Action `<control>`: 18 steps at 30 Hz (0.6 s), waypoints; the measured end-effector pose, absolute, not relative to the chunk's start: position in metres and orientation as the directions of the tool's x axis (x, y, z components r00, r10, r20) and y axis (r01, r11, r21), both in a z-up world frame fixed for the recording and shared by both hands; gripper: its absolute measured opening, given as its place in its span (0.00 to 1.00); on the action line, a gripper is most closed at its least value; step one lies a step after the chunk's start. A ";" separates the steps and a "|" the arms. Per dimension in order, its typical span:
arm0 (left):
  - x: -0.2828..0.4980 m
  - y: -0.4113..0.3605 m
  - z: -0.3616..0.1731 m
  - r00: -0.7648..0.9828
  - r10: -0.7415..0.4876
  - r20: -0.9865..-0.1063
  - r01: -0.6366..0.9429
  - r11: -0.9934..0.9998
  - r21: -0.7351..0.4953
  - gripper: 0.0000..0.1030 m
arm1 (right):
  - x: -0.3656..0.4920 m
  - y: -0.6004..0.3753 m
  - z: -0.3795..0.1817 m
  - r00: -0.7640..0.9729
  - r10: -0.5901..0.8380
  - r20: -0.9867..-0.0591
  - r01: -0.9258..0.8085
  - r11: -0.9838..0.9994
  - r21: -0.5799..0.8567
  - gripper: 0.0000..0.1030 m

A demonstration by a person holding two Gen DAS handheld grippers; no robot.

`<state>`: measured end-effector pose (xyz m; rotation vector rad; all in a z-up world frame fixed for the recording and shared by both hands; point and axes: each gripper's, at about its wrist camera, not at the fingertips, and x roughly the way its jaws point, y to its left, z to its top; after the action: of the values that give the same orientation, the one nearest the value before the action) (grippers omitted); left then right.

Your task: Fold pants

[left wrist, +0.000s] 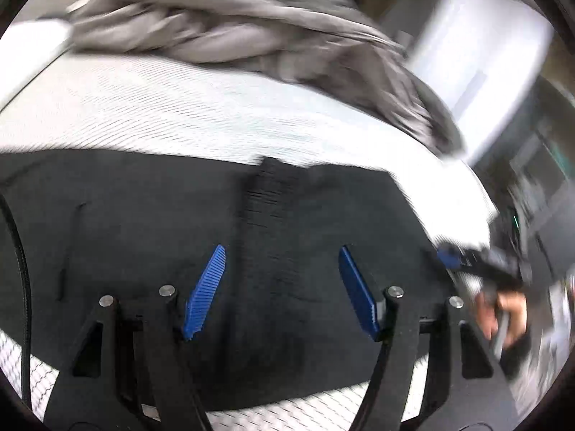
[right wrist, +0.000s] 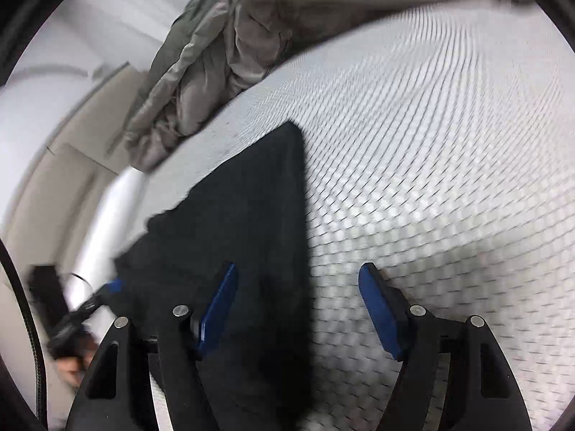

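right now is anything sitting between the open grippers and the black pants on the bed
Nothing visible does. The left gripper hangs open over the black fabric pants, and the right gripper straddles their edge. The crumpled grey blanket lies farther back, apart.

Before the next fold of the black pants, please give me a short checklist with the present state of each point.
1. Left gripper open: ok.
2. Right gripper open: ok.
3. Black fabric pants lying flat on the white textured mattress: ok.
4. Neither gripper holding cloth: ok, the gaps between the fingers are free.
5. Crumpled grey blanket apart from the pants: ok.
6. Pants edges aligned: cannot tell, the pictures are blurred.
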<state>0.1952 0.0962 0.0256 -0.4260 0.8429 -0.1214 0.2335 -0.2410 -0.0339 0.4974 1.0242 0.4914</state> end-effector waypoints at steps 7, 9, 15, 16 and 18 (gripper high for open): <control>0.193 0.137 0.005 0.634 -0.202 -0.746 -0.235 0.869 -0.435 0.61 | 0.256 -0.188 -0.027 0.450 0.535 -0.715 -0.189 0.840 0.509 0.14; 0.193 0.139 0.004 0.636 -0.196 -0.747 -0.240 0.869 -0.432 0.61 | 0.253 -0.180 -0.008 0.506 0.507 -0.698 -0.235 0.859 0.454 0.13; 0.203 0.132 -0.005 0.609 -0.177 -0.773 -0.242 0.887 -0.394 0.61 | 0.267 -0.173 -0.032 0.443 0.402 -0.801 -0.219 0.915 0.338 0.25; 0.202 0.132 -0.004 0.610 -0.173 -0.773 -0.237 0.891 -0.387 0.61 | 0.265 -0.178 -0.031 0.453 0.422 -0.785 -0.207 0.907 0.367 0.26; 0.201 0.130 -0.002 0.614 -0.165 -0.772 -0.230 0.898 -0.374 0.61 | 0.265 -0.182 -0.017 0.455 0.429 -0.780 -0.194 0.903 0.383 0.29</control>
<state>0.2009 0.1300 -0.0019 -0.4697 0.9181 0.0392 0.2645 -0.1819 -0.0175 0.2538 1.0304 0.3892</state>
